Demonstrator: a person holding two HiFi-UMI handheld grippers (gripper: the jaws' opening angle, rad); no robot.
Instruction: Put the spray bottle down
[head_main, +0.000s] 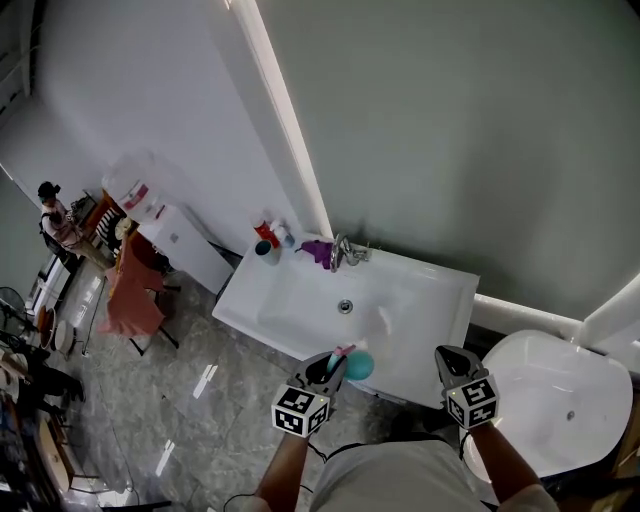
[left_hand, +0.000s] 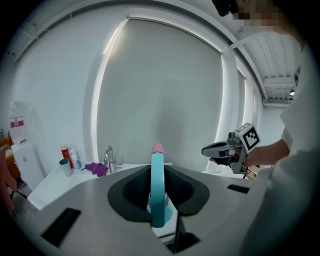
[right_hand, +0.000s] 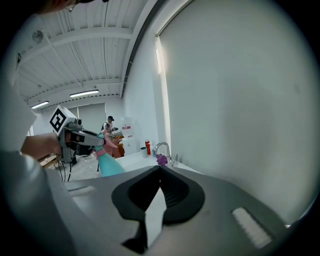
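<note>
A teal spray bottle (head_main: 358, 366) with a pink tip hangs over the front edge of the white sink (head_main: 290, 300). My left gripper (head_main: 338, 358) is shut on it. In the left gripper view the bottle (left_hand: 158, 200) stands upright between the two jaws, its pink tip uppermost. The right gripper view shows the same bottle (right_hand: 107, 162) under the left gripper (right_hand: 97, 141). My right gripper (head_main: 448, 356) hovers at the sink's front right corner, jaws together and holding nothing. It also shows in the left gripper view as the right gripper (left_hand: 220, 149), off to the right.
A chrome faucet (head_main: 340, 252) stands at the sink's back edge, with a purple item (head_main: 318, 249), a cup (head_main: 264, 250) and a red bottle (head_main: 266, 232) beside it. A white toilet (head_main: 560, 400) is right of the sink. A water dispenser (head_main: 180, 240), a chair (head_main: 130, 290) and a person (head_main: 55, 220) are far left.
</note>
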